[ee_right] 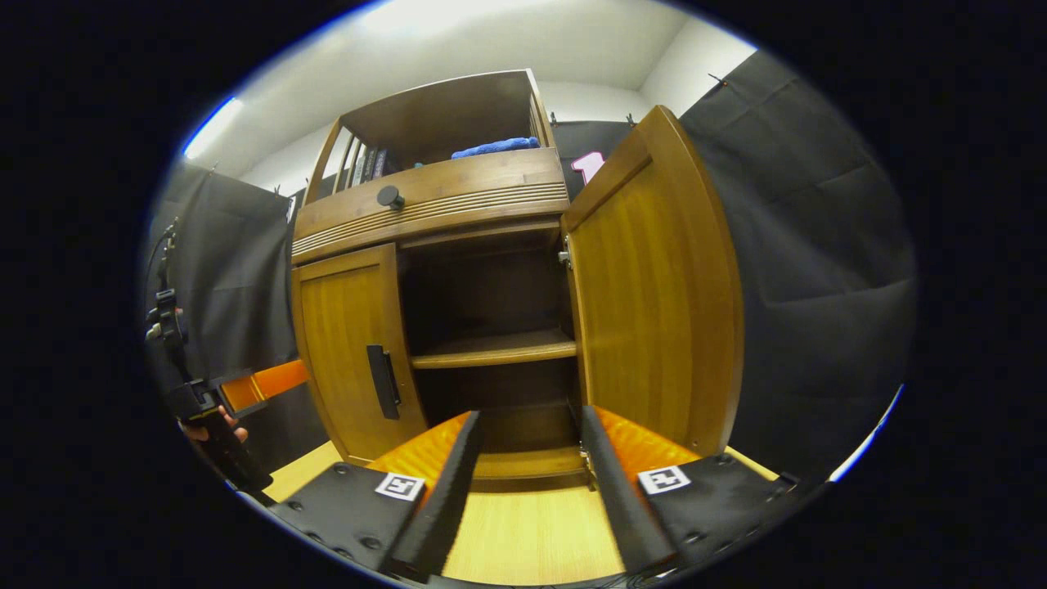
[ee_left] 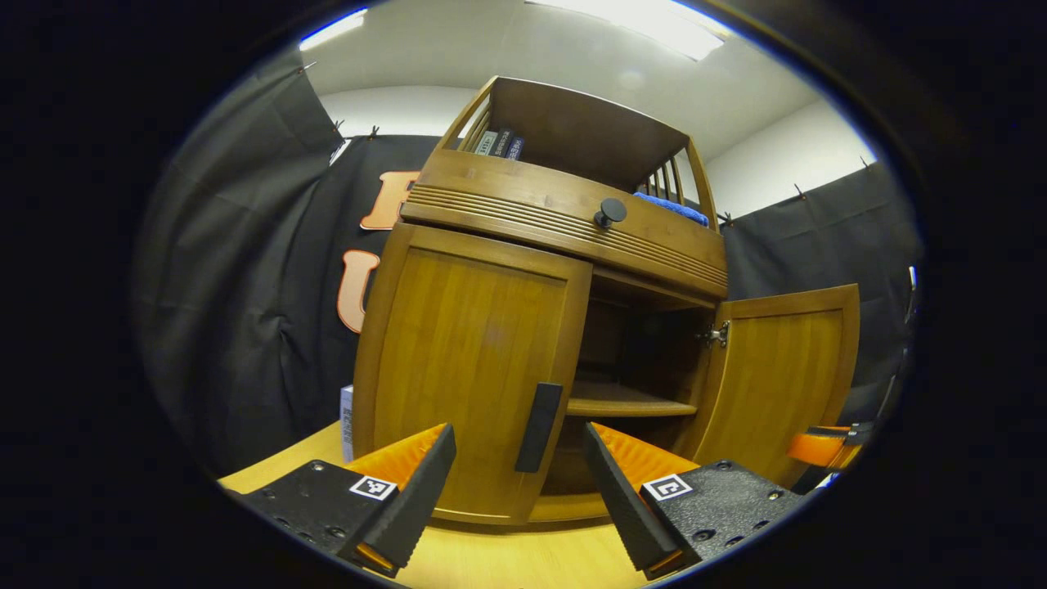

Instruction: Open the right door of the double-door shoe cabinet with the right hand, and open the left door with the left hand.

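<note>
So you're about halfway there. The shoe cabinet (ee_right: 458, 286) sits on the worktop (ee_right: 532, 532), and its right door (ee_right: 654, 294) is already swung wide open, so you can see straight in to the shelf (ee_right: 491, 348) and the dark compartments above and below it. That half of the job looks done to me.

The left door (ee_left: 470, 376) is what's left. It's sitting flush and closed, with its dark vertical handle (ee_left: 538, 427) near the inner edge. Your left claw (ee_left: 519, 491) is released, fingers spread wide, and the handle lines up in the gap between them but a bit farther off, not touching yet. So you'd need to close in on that handle, pinch it, then swing the door out to the left.

Your right claw (ee_right: 523, 483) is also released and empty, hanging in front of the open compartment, apart from the right door. From there you can see the left claw (ee_right: 262, 384) off at the far left.
</note>
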`<state>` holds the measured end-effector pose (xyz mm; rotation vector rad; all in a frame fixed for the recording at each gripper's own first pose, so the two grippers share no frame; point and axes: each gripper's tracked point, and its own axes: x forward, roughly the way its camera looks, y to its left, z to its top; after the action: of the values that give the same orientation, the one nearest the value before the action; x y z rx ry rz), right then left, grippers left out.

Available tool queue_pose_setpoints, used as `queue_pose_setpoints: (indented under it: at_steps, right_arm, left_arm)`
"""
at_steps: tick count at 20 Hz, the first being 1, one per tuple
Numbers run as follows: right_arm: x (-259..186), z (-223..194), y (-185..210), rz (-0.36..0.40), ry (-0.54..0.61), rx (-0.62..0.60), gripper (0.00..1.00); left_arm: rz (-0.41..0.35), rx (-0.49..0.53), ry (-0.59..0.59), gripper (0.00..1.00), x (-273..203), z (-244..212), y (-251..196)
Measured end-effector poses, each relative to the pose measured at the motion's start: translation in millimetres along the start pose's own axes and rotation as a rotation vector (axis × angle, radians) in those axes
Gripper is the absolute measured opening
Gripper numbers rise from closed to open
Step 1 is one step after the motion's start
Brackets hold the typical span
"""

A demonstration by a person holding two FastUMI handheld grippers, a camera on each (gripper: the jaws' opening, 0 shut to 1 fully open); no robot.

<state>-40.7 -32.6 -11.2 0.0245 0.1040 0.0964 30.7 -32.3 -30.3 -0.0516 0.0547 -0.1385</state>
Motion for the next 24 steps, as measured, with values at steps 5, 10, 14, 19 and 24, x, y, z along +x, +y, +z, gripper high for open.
queue_pose_setpoints:
  at_steps: [5,10,14,19,24]
  right_arm:
    - [-5,-6,5,0.021,0.031,-0.004,0.98]
    - [-15,-7,9,0.032,0.04,-0.025,0.98]
    - [-21,-9,4,0.021,0.04,-0.037,0.98]
    - [-20,-6,-5,-0.009,0.04,-0.033,0.98]
    - [-21,-7,-13,-0.03,0.045,-0.037,0.98]
  left_arm:
    - [-0.037,0.012,0.018,0.92,45,-16,-11]
    - [0.018,0.125,0.029,0.91,98,-42,-1]
    - [0.067,0.158,0.075,0.94,128,-62,13]
    - [0.089,0.172,0.088,0.93,142,-67,14]
    - [0.114,0.195,0.078,0.98,142,-67,15]
